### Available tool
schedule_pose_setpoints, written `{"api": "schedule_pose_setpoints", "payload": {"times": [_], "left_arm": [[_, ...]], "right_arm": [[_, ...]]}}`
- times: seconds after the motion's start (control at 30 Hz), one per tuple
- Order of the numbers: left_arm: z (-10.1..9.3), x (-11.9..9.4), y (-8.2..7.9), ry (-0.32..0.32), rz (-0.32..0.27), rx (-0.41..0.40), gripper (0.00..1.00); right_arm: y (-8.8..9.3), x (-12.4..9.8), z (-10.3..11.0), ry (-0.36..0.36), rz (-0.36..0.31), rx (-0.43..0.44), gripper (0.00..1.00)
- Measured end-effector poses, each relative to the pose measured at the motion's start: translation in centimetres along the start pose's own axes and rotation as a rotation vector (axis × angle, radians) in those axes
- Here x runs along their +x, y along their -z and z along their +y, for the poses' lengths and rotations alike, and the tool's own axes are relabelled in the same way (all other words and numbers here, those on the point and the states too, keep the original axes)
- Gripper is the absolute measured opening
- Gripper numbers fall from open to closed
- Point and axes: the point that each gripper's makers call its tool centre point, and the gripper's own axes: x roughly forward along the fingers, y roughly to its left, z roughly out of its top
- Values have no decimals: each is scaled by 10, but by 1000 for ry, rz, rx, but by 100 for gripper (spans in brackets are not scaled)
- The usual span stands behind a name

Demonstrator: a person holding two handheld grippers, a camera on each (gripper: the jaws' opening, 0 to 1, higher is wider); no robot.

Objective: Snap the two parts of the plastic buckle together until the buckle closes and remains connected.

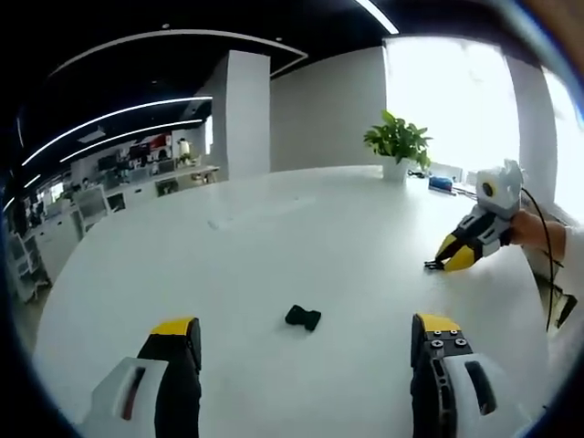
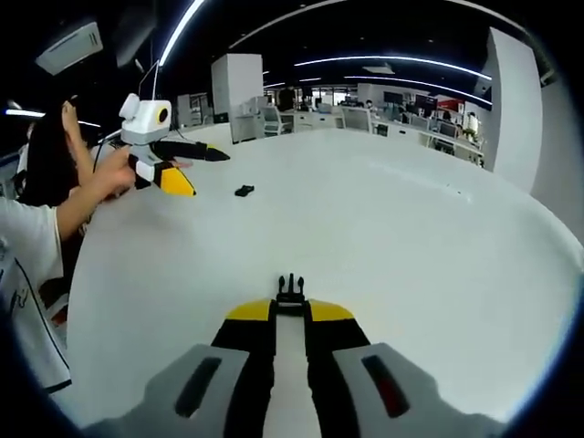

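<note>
Pronged buckle half (image 2: 290, 290) between right tongs (image 2: 290, 310) — socket half (image 1: 303, 317) (loose) ahead of left tongs (image 1: 306, 333)

Yellow-tipped black tool (image 2: 290, 313), white sleeve (image 2: 23, 237).

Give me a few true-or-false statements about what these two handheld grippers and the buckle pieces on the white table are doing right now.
1. The right gripper is shut on a black buckle piece with prongs. True.
2. The left gripper is shut on the other buckle piece. False: its jaws stand wide open, and that piece lies loose on the white table between and ahead of them.
3. The two buckle parts are already snapped together. False: they lie apart, one in the right gripper, one on the table.
4. A potted plant stands at the table's far edge in the left gripper view. True.
5. The table is dark wood. False: it is white.
</note>
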Motion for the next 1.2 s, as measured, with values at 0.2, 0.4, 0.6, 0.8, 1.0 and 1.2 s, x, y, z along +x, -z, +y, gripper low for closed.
{"api": "schedule_pose_setpoints", "payload": {"times": [0.2, 0.4, 0.6, 0.8, 1.0, 1.2], "left_arm": [[0, 0, 0, 18, 25, 21, 96], [-3, 1, 3, 44, 59, 64, 96], [-1, -1, -1, 64, 49, 58, 91], [-2, -2, -7, 73, 46, 81, 91], [-2, 0, -5, 88, 69, 135, 91], [-3, 2, -3, 113, 99, 176, 90]], "right_arm": [[1, -1, 1, -22, 1, 3, 11], [2, -1, 1, -45, 5, -5, 11], [2, -1, 2, -89, 1, -23, 11], [-2, 0, 4, -146, -36, -56, 11], [-8, 0, 9, -212, -71, -102, 11], [-8, 1, 16, -273, -83, -198, 11]]}}
